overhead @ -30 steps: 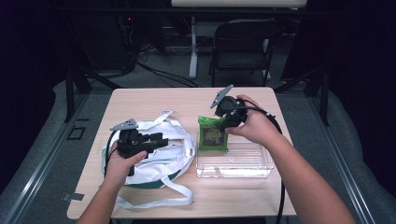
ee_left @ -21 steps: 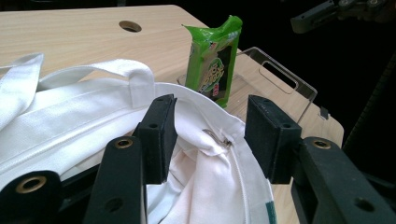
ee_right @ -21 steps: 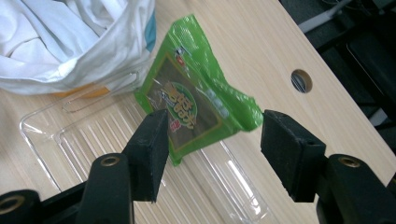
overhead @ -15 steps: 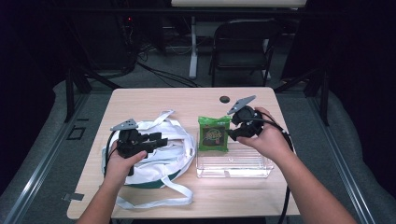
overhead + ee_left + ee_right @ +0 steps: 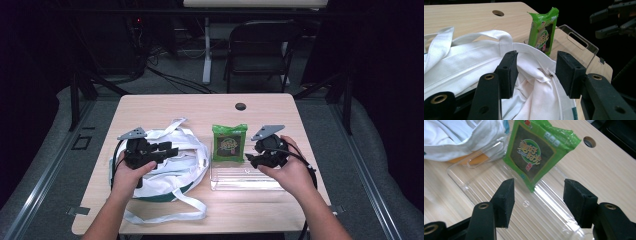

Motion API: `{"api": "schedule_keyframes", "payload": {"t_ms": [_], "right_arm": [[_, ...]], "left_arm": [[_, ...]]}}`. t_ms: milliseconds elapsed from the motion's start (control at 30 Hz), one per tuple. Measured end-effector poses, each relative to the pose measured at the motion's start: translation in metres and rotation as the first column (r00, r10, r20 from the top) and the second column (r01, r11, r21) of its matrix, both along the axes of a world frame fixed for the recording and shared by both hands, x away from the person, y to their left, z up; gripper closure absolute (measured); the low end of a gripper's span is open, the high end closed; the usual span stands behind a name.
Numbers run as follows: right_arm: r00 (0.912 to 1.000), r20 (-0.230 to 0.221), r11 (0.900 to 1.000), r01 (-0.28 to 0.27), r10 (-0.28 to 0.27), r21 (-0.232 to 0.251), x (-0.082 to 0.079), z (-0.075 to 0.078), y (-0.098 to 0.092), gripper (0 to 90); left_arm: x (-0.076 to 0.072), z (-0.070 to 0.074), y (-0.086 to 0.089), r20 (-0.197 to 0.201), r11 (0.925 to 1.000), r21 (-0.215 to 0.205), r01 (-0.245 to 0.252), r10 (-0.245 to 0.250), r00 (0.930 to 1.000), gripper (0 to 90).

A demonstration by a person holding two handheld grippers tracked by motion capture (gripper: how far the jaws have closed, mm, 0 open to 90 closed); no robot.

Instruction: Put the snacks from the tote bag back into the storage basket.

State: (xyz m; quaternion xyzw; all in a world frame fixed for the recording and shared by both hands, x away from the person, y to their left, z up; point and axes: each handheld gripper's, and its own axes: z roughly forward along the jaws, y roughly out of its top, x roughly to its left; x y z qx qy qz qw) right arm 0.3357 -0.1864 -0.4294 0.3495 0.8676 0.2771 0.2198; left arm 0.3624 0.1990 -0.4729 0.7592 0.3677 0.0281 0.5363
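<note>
The green snack packet (image 5: 537, 150) leaned in the clear plastic tray (image 5: 499, 195), just ahead of the right gripper (image 5: 537, 200) (jaws wide, empty). The left gripper (image 5: 536, 72) gaped over the white tote bag (image 5: 474, 65).

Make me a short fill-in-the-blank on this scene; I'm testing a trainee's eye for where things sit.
1. The green snack packet leans in the clear ____ tray.
2. The left gripper hovers open over the ____ cloth bag.
3. The right gripper is ____, its jaws set apart near the packet.
4. A round ____ shows in the table beyond the packet.

Missing words: plastic; white; open; hole
</note>
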Motion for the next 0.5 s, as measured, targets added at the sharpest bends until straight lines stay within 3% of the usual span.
{"api": "schedule_keyframes", "payload": {"t_ms": [333,500], "right_arm": [[0.9997,0.003,1.000,0.025,-0.025,-0.002,-0.019,-0.033,-0.001,42.0],[0.9985,0.043,0.999,0.032,-0.033,0.027,-0.027,-0.044,-0.010,42.1]], "left_arm": [[0.000,-0.001,0.000,0.000,0.9999,0.008,-0.006,0.006,1.0000,51.6],[0.001,-0.001,0.001,0.003,0.9998,0.013,-0.012,0.012,0.9999,50.8]]}}
